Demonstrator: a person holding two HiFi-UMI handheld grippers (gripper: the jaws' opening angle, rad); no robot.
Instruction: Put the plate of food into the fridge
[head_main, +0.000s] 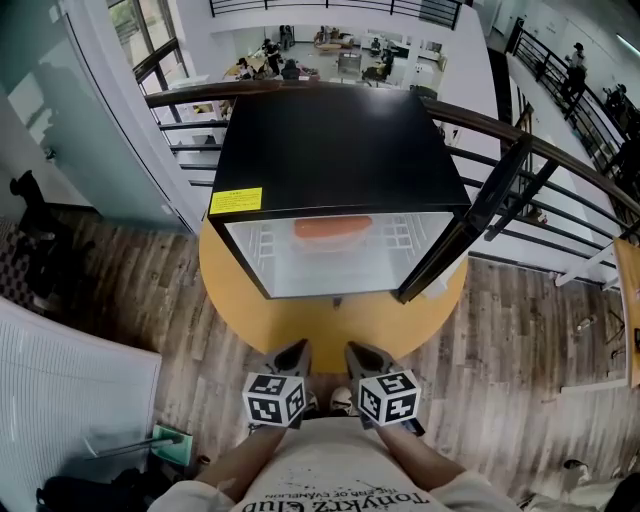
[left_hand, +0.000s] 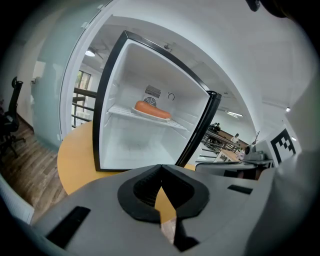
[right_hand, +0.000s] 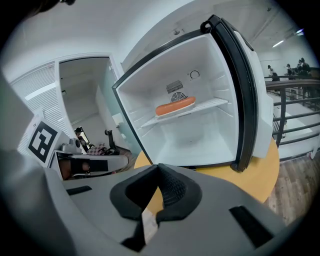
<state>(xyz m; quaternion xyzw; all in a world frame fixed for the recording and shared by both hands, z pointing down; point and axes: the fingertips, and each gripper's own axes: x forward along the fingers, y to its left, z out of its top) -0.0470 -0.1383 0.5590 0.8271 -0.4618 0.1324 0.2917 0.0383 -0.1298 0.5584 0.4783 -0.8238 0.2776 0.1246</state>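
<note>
A black mini fridge (head_main: 330, 145) stands on a round yellow table (head_main: 232, 285) with its door (head_main: 468, 228) swung open to the right. On the wire shelf inside lies the plate of food, an orange sausage (head_main: 332, 228) on a pale plate; it also shows as the sausage (left_hand: 152, 110) in the left gripper view and the sausage (right_hand: 175, 106) in the right gripper view. My left gripper (head_main: 296, 348) (left_hand: 160, 167) and right gripper (head_main: 356, 350) (right_hand: 159, 165) sit side by side close to my body, short of the table's near edge. Both are shut with nothing between the pads.
A dark railing (head_main: 560, 160) curves behind and to the right of the fridge. Wooden floor (head_main: 520, 330) surrounds the table. A white ribbed panel (head_main: 70, 390) lies at lower left, and a black chair (head_main: 30, 215) stands at far left. The open door (right_hand: 242, 95) juts out over the table's right side.
</note>
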